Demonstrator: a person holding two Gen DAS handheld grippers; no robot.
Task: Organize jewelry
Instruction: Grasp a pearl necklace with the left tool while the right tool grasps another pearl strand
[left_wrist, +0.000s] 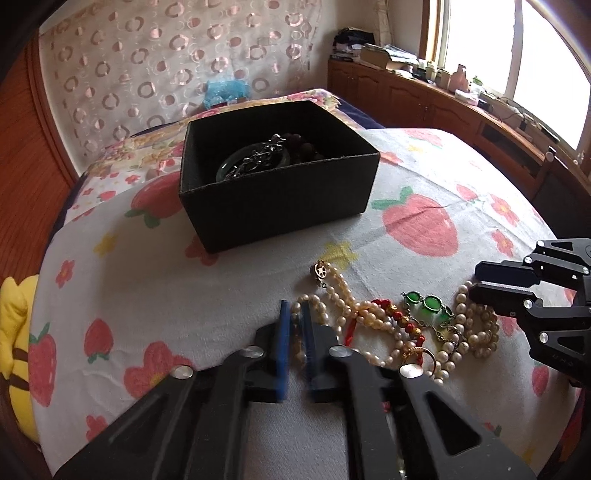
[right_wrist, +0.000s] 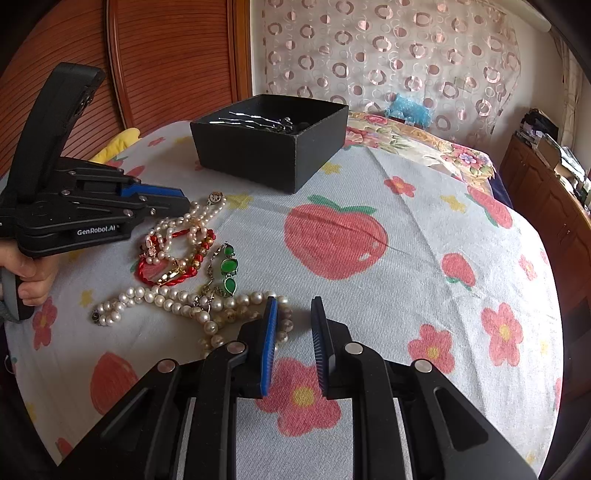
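Left wrist view: left gripper (left_wrist: 295, 314) fingers nearly closed around a strand of the pearl necklace (left_wrist: 343, 291), which lies on the strawberry-print bed cover (left_wrist: 147, 288). Black box (left_wrist: 273, 177) beyond holds a glass bangle (left_wrist: 229, 164), dark beads and a metal chain. Right wrist view cannot see the bangle; it shows hairpins (right_wrist: 251, 120) in the box instead. Right gripper (right_wrist: 293, 314) fingers released, parted, empty, just beside the pearls. Red cord bracelet (right_wrist: 162, 273) and green-stone bracelet (right_wrist: 229, 264) lie tangled between both grippers.
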